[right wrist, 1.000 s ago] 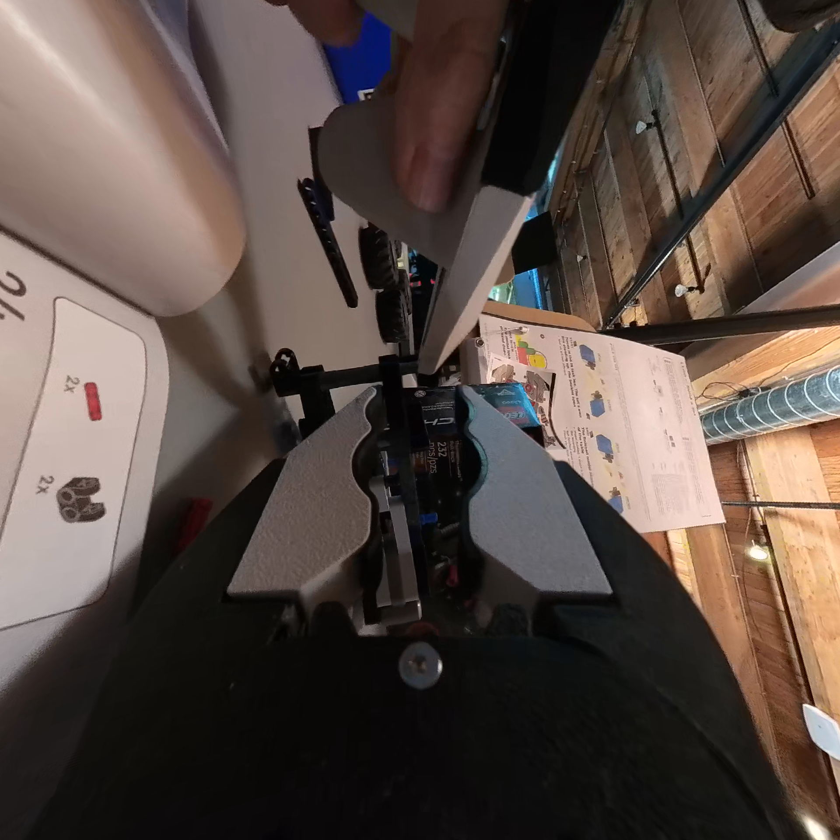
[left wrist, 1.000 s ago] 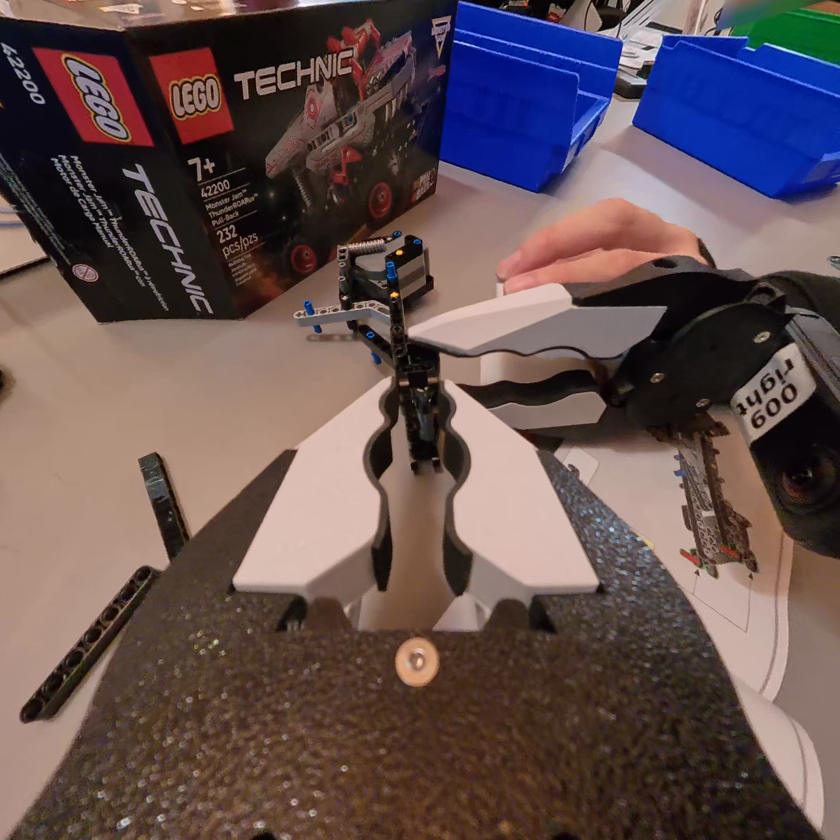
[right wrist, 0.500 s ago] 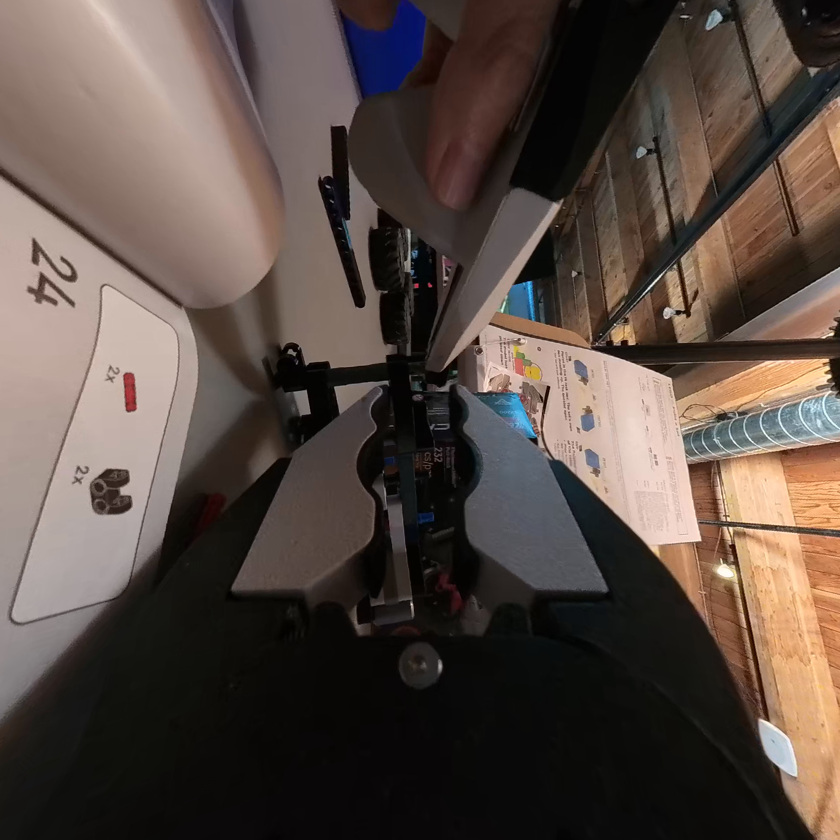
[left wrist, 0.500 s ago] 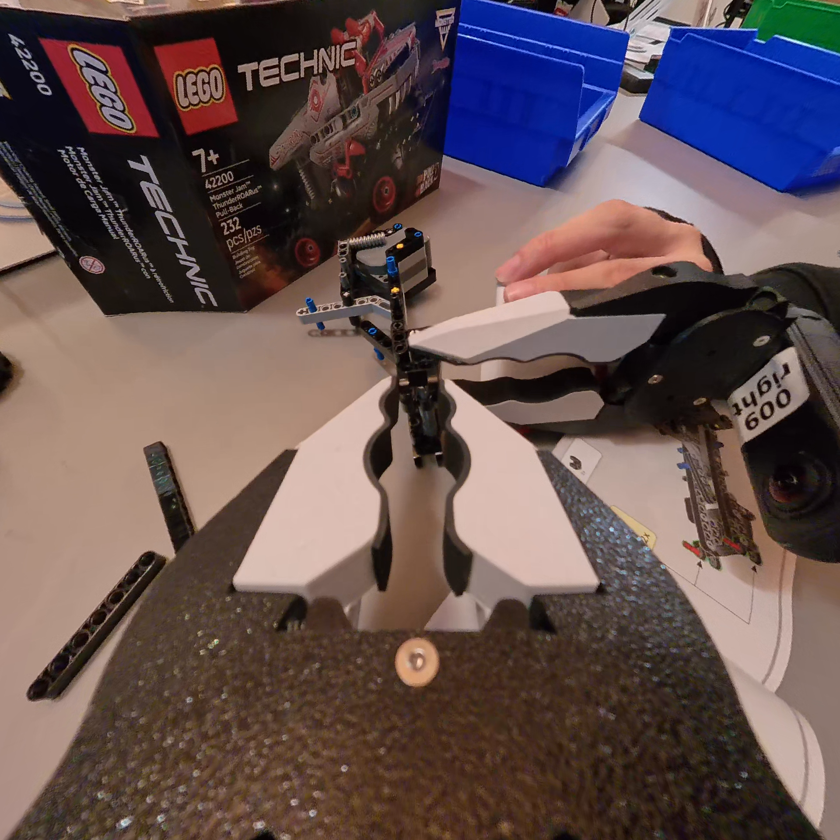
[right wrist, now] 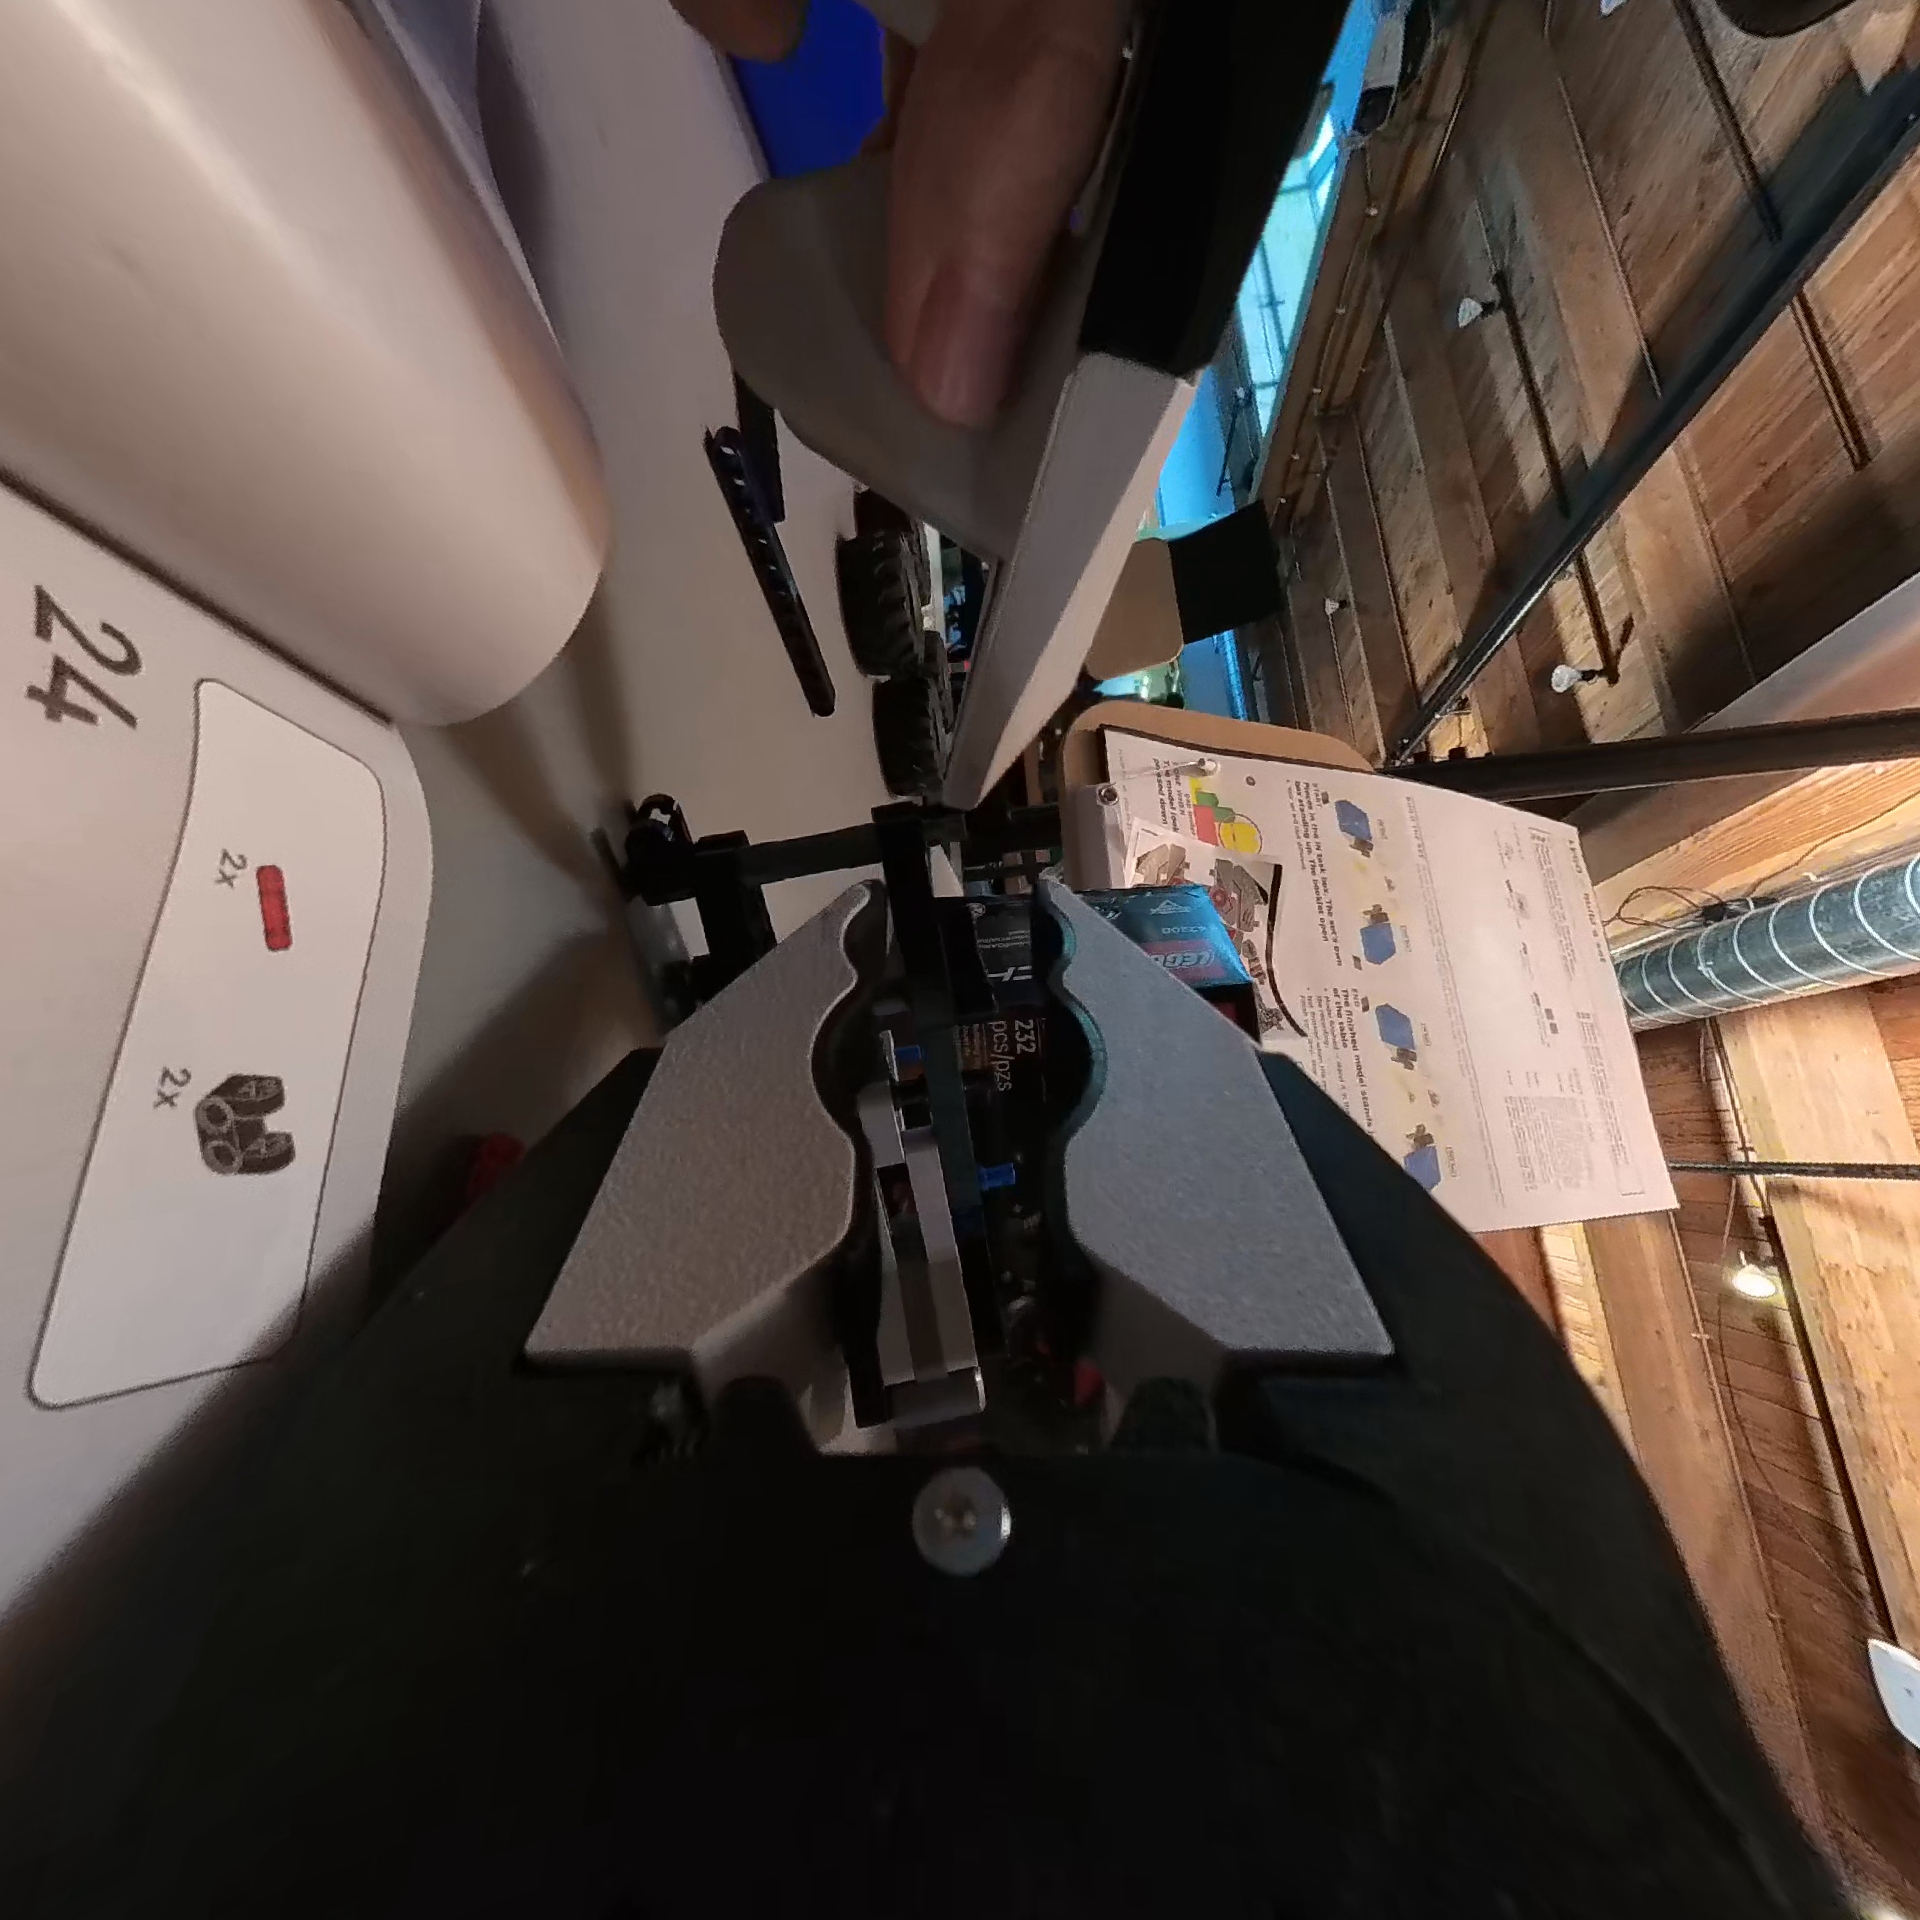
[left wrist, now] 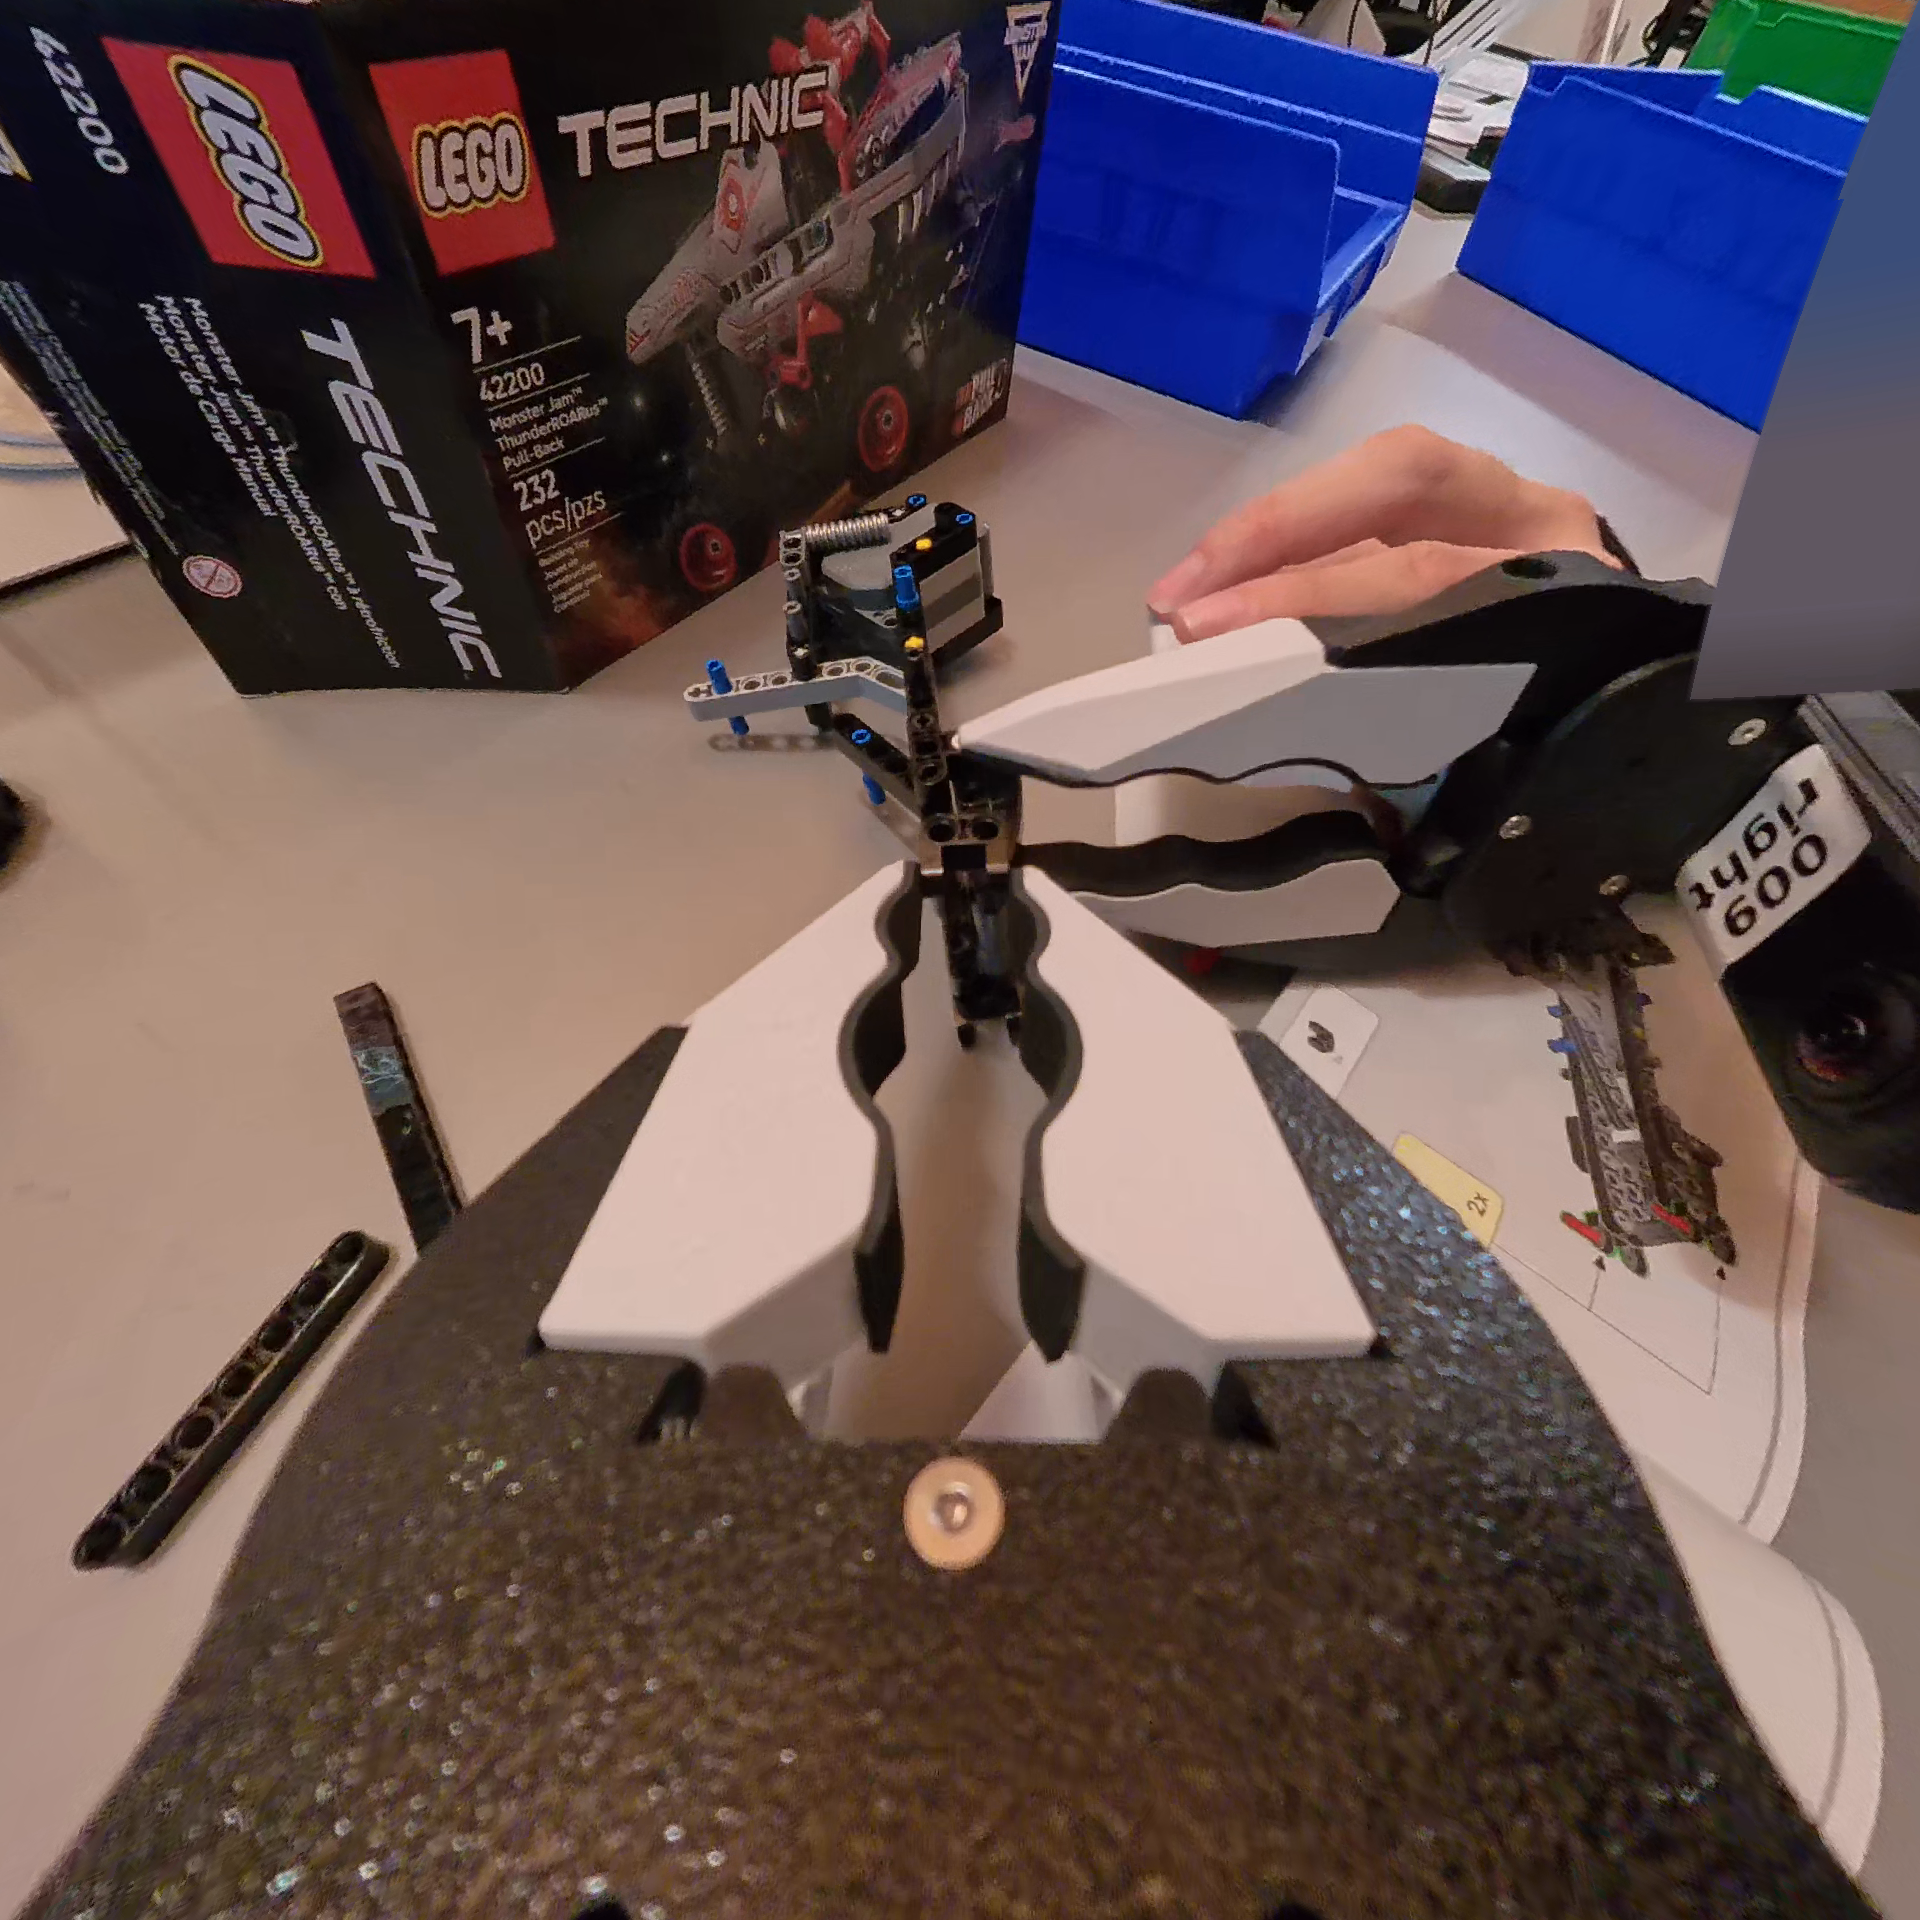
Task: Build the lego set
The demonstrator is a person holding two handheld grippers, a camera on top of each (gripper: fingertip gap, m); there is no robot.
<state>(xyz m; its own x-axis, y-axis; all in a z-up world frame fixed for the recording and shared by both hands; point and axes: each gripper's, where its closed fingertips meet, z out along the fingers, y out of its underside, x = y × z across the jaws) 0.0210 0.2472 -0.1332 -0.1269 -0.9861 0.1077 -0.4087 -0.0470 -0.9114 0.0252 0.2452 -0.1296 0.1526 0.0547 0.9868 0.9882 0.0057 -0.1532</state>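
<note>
A partly built black and grey Lego assembly (left wrist: pixel 914 665) with blue pins and a spring stands on the table. My left gripper (left wrist: pixel 968 883) is shut on its near black end. My right gripper (left wrist: pixel 1003 800) comes in from the right, turned on its side, with its jaws a little apart above and below the same black part. In the right wrist view my right gripper (right wrist: pixel 961 899) has a black beam (right wrist: pixel 914 935) against its left finger, with a gap to the right finger. A person's hand (left wrist: pixel 1351 540) rests on its upper finger.
The Lego box (left wrist: pixel 468 312) stands behind the assembly, with blue bins (left wrist: pixel 1195 208) at the back right. Two black beams (left wrist: pixel 229 1403) lie at the left. The instruction booklet (left wrist: pixel 1558 1195) lies under the right gripper. Black tyres (right wrist: pixel 894 623) show beyond. Only a small space, under 4 cm, lies between the two pairs of fingers.
Both grippers stay at the assembly. The right wrist view has drifted so that more of the booklet page shows. The left gripper keeps its hold.
</note>
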